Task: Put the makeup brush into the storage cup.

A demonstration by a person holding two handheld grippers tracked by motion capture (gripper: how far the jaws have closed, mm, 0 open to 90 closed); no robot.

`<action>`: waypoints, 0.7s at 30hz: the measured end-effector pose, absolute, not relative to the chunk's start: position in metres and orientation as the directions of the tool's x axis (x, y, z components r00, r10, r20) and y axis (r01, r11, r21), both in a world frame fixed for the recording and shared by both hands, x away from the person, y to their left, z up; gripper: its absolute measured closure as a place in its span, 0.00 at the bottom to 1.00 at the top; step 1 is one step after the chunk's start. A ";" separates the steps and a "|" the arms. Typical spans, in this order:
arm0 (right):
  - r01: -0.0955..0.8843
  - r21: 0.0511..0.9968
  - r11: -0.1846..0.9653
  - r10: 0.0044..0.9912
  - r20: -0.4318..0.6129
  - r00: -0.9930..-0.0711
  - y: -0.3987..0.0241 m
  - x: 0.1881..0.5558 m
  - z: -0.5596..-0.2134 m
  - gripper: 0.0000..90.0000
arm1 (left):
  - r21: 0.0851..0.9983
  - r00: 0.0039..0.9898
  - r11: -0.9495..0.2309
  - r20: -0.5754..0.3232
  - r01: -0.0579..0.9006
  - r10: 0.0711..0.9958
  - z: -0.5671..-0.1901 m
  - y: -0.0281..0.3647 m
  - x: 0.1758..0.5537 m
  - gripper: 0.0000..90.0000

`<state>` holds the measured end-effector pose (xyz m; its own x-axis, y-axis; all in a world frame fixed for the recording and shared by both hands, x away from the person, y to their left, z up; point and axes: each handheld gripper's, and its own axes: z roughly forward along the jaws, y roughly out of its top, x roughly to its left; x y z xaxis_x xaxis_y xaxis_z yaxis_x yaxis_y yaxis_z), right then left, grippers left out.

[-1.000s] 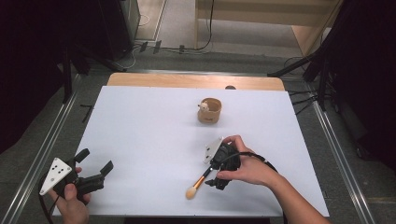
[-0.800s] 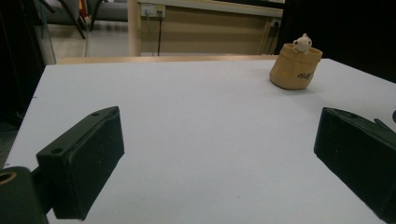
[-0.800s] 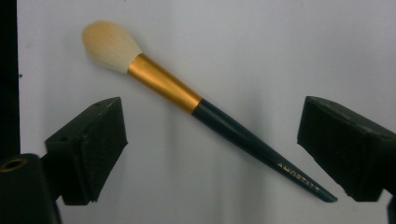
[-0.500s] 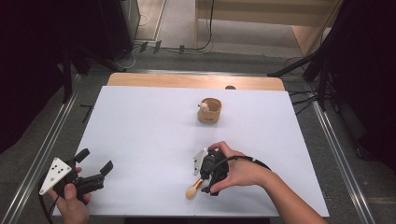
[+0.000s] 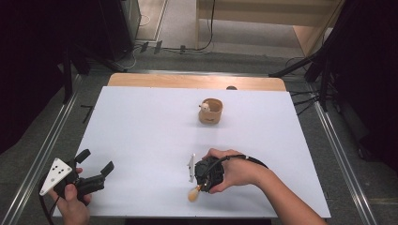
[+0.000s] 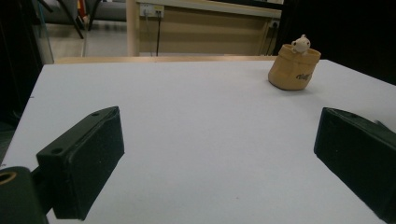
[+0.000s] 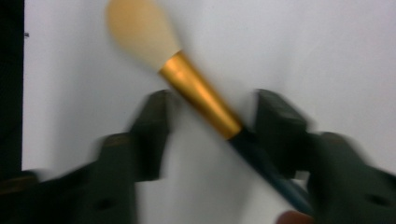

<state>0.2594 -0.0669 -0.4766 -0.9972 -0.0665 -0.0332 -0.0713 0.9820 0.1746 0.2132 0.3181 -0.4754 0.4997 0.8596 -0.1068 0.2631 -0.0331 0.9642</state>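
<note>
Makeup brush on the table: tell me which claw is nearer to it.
Right. The right claw straddles the makeup brush, jaws open on either side of its gold ferrule. The left claw sits far off at the table's near-left corner.

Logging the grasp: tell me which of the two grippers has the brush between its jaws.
The right gripper: the makeup brush lies slanted between its open jaws, gold ferrule in the gap. The left gripper has bare table between its jaws.

White table [image 5: 141, 122] – tan pot [image 5: 210, 111] far side, brush [image 5: 193, 193] near edge.
</note>
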 end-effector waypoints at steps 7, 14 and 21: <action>-0.062 0.156 0.986 -0.055 -0.050 -0.997 -0.063 0.255 -0.476 0.89 | 0.964 0.501 -0.032 -0.110 0.265 0.858 -0.475 0.317 0.213 0.02; 0.012 0.219 0.976 0.023 -0.046 -0.999 -0.071 0.254 -0.476 0.89 | 0.963 0.501 -0.031 -0.112 0.268 0.858 -0.476 0.319 0.214 0.02; 0.108 0.296 0.949 0.127 -0.043 -0.991 -0.081 0.257 -0.478 0.89 | 0.962 0.504 -0.032 -0.114 0.270 0.856 -0.476 0.318 0.214 0.02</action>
